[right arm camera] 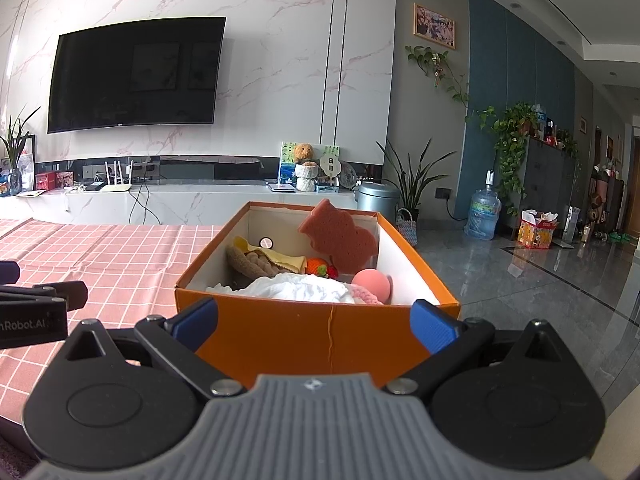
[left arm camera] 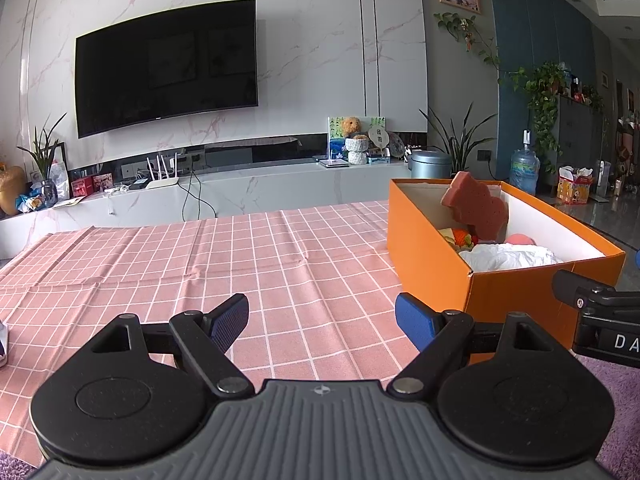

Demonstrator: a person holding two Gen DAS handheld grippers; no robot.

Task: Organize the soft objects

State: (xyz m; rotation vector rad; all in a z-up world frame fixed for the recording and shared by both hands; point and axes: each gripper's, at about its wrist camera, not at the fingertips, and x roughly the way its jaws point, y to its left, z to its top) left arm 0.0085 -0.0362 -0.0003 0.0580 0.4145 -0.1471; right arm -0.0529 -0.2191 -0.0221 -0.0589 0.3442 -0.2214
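The surface (left arm camera: 160, 264) wears a pink cloth crossed by a thin white grid. The box (right arm camera: 320, 336) is bright orange outside and white within. Leaning in it, the sponge (right arm camera: 340, 240) is a dusty reddish pink with a pitted texture. The ball (right arm camera: 373, 285) is plain salmon pink, the crumpled cloth (right arm camera: 300, 290) white, the knitted piece (right arm camera: 256, 264) brown, the flat piece across it (right arm camera: 280, 258) pale yellow, and a small toy (right arm camera: 318, 267) orange with red. The left gripper (left arm camera: 322, 320) and the right gripper (right arm camera: 316, 320) are both black with blue pads and ribbed grey bodies. The rug (left arm camera: 616, 400) is mauve, the television (left arm camera: 166, 66) black, and the wall (left arm camera: 312, 40) white marble veined in pink.
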